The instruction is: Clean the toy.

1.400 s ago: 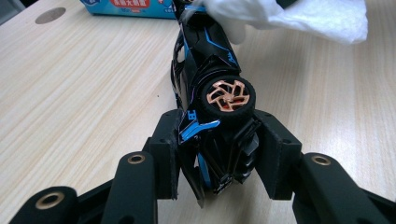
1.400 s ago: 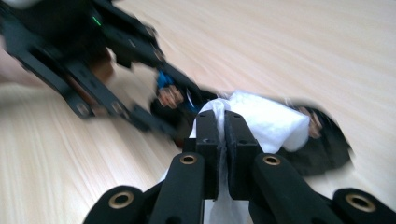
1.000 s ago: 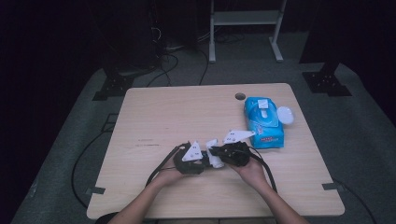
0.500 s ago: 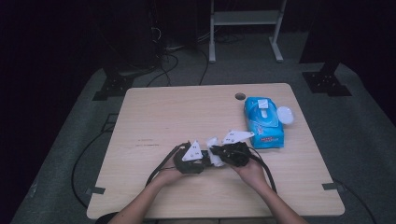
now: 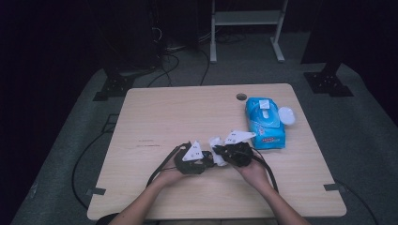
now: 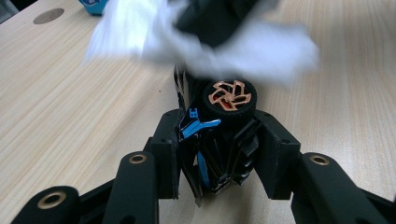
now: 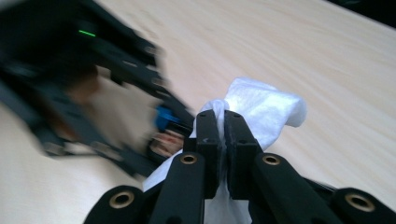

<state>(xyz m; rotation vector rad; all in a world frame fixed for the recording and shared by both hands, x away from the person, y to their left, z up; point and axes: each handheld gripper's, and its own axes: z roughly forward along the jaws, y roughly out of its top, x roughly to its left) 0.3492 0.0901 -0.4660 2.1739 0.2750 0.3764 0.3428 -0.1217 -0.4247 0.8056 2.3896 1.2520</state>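
matt black plastic toy car [image 6: 219, 135], copper-coloured wheel hub; soft white tissue [image 7: 261, 109]; smooth pale wood-grain table [image 5: 187, 112]; glossy blue wipes pack [image 5: 264, 123].

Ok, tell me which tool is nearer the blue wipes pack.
Right. The right tool, shut on a white wipe, sits just left of the blue wipes pack. The left tool, gripping a small black toy car, lies farther left.

Nothing here can really be read. The blue wet-wipe pack [image 5: 265, 123] at the table's right side carries a red band of print near its front edge and a white label on top, but the lettering is too small to make out. The grey plates on the two grippers bear small dark marks, also illegible. No numbers or signs show elsewhere.
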